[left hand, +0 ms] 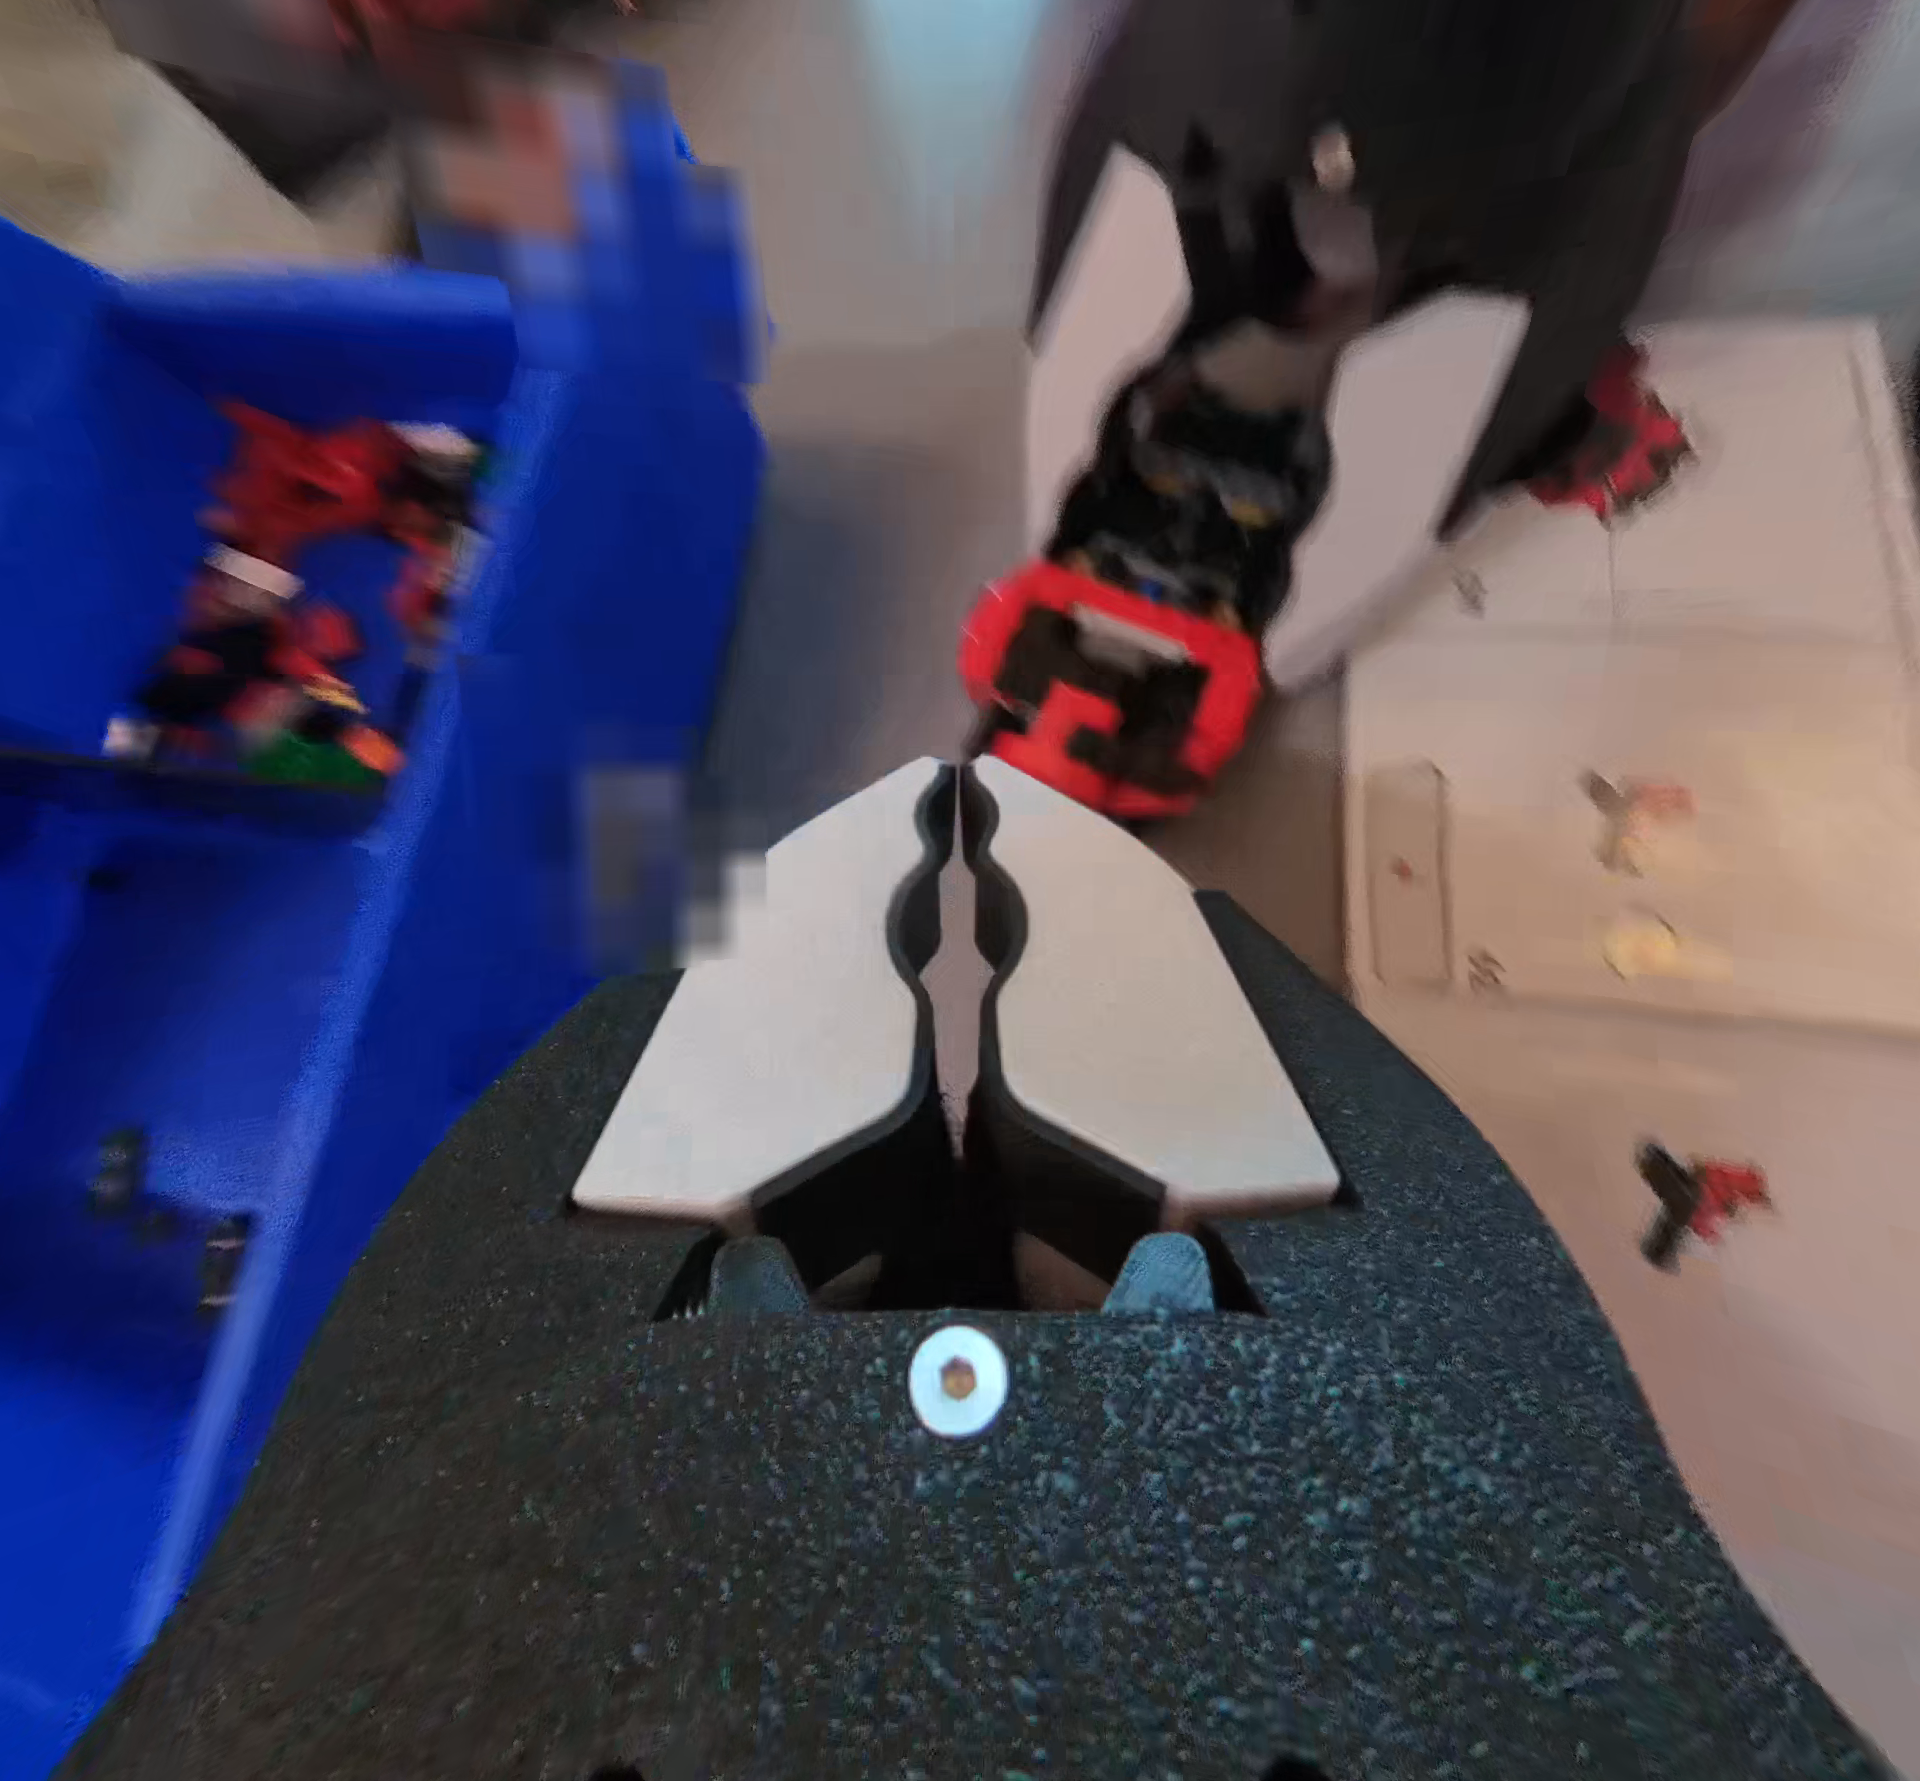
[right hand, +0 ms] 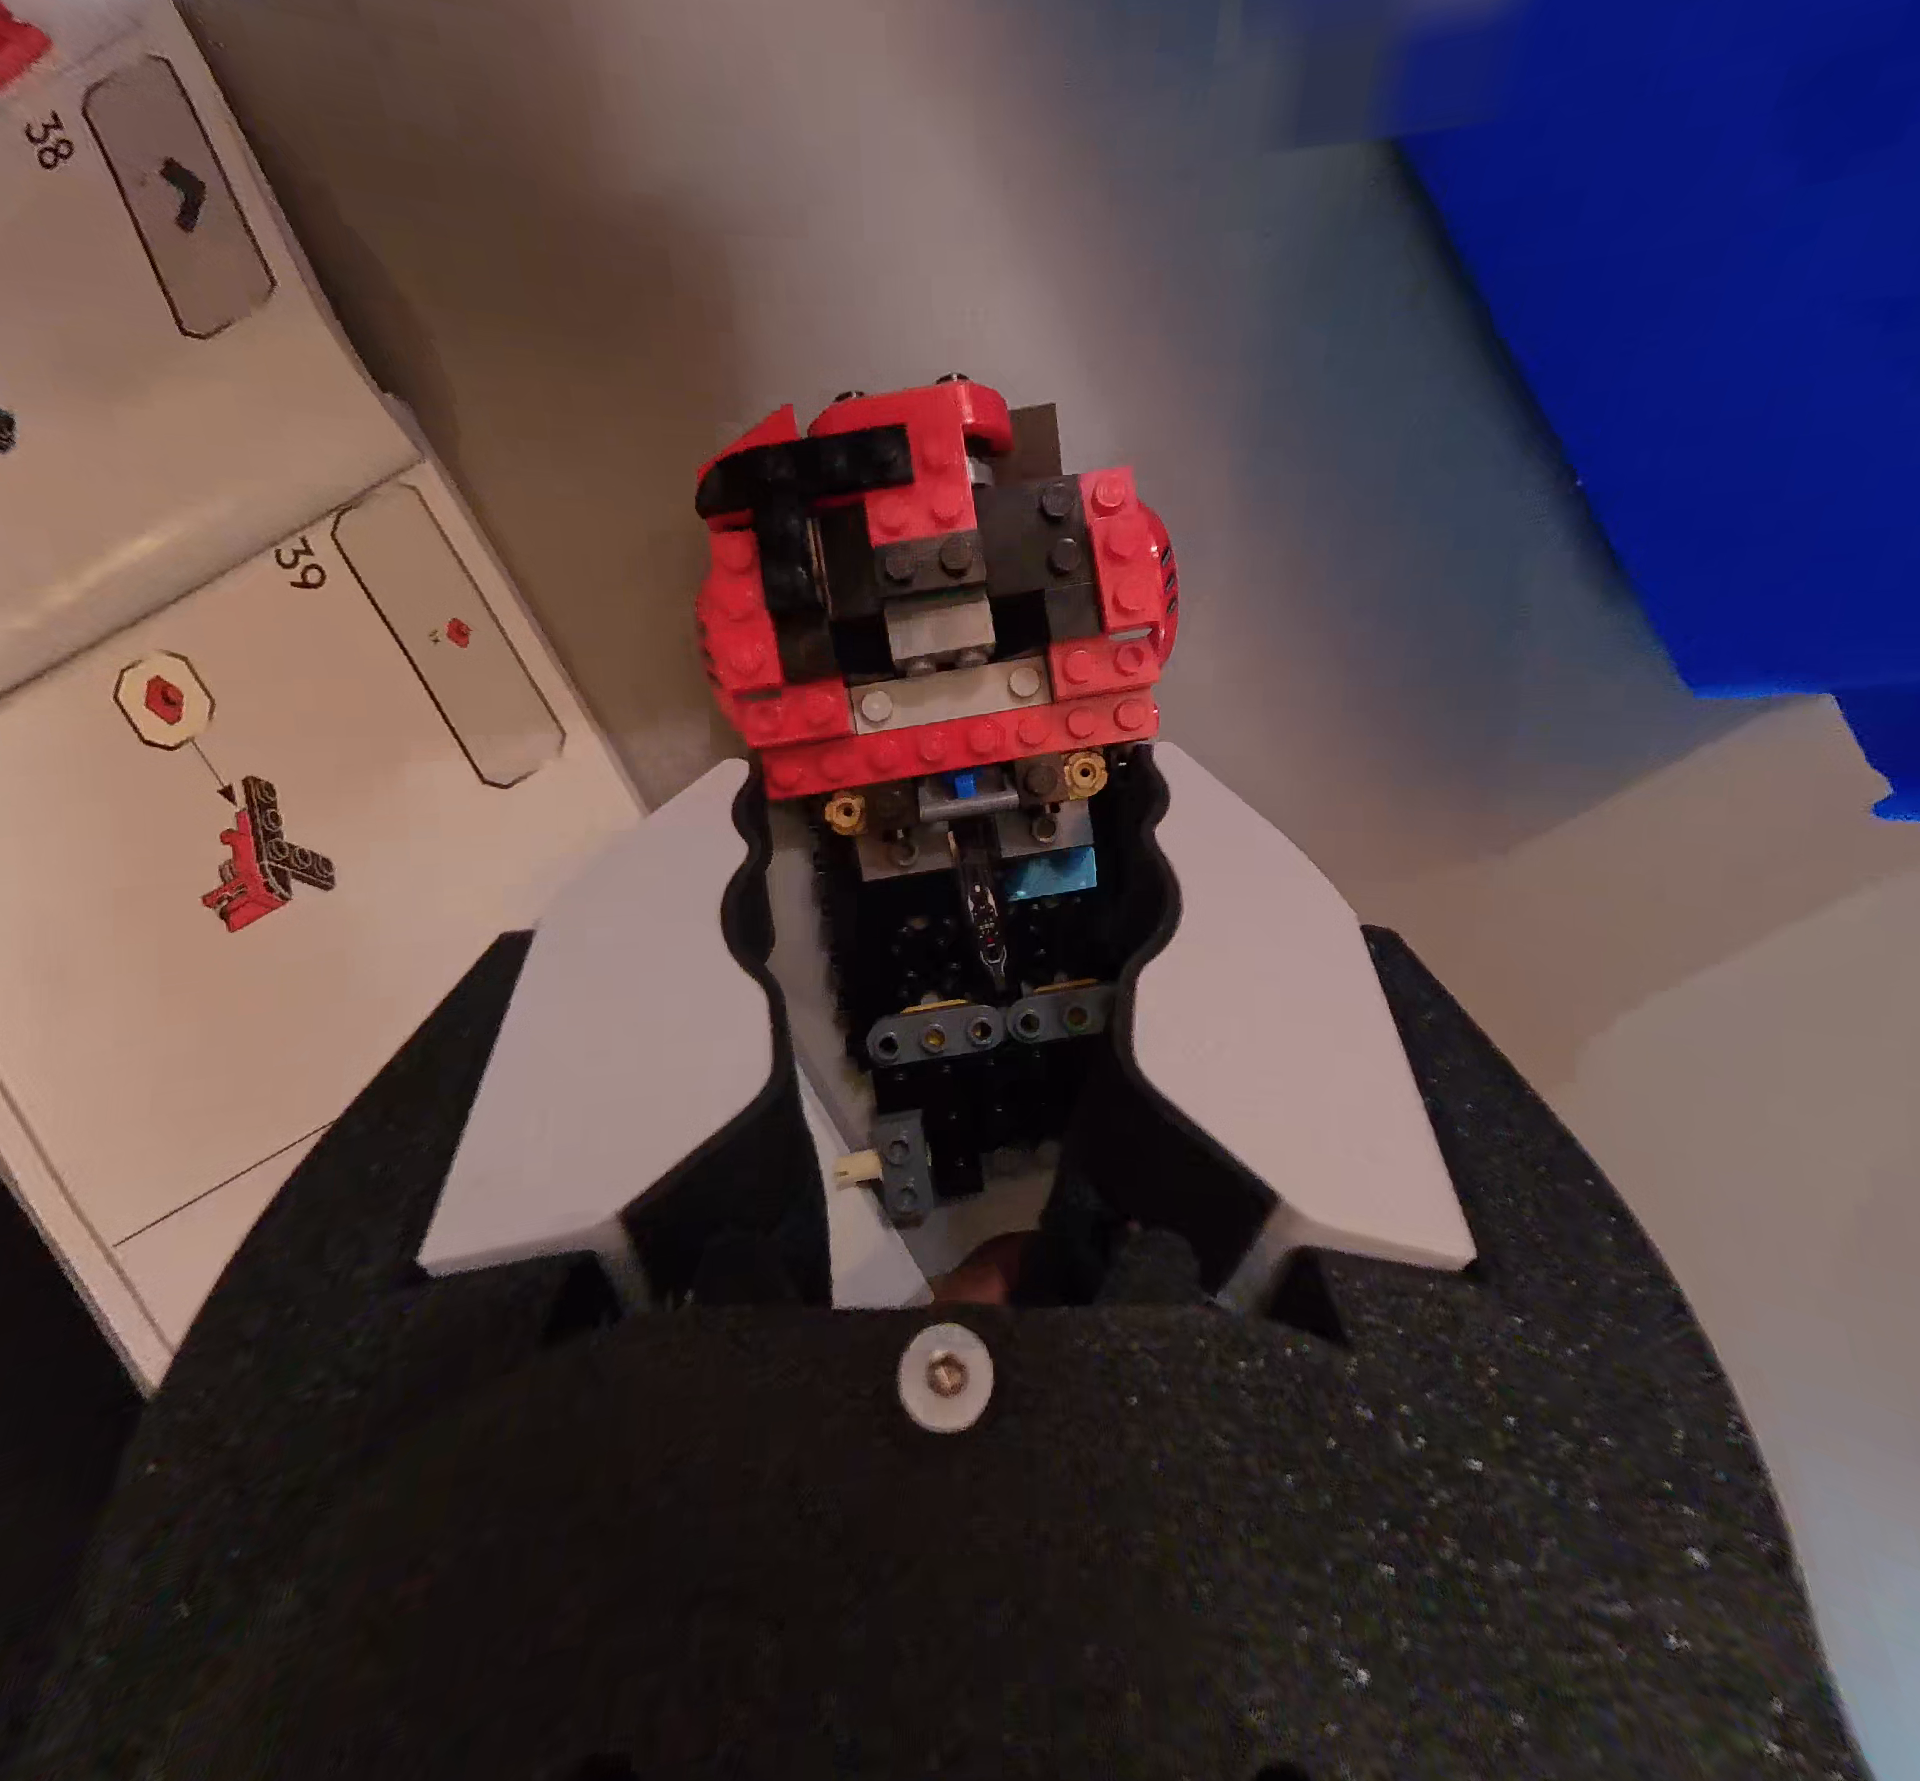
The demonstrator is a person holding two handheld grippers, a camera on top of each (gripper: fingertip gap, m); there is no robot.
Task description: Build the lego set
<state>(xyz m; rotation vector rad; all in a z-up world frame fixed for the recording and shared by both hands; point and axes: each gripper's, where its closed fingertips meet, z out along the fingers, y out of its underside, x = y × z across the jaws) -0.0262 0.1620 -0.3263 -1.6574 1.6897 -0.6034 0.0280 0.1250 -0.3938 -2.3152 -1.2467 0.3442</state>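
From the left wrist view, I see my left gripper with its two grey fingers pressed together at the tips; I can make out nothing between them. Everything beyond is smeared by motion blur. Just ahead of the tips sits the red-and-black lego model, held in the right gripper that reaches in from the top of the frame. To the left stands a blue bin with a heap of loose red and black pieces in one compartment — too blurred to sort out. On the right lies the open instruction booklet, with a small red-and-black assembly resting on the page.

From the right wrist view, the picture is sharp. My right gripper pinches the lego model by its dark lower half, one grey finger on each side. The model's red, studded end sticks out past the fingertips, with black plates across it and a grey piece in the middle; further back I see small gold-coloured connectors and a blue brick between the fingers. The instruction booklet lies at the left on the pale table, and the blue bin fills the upper right.
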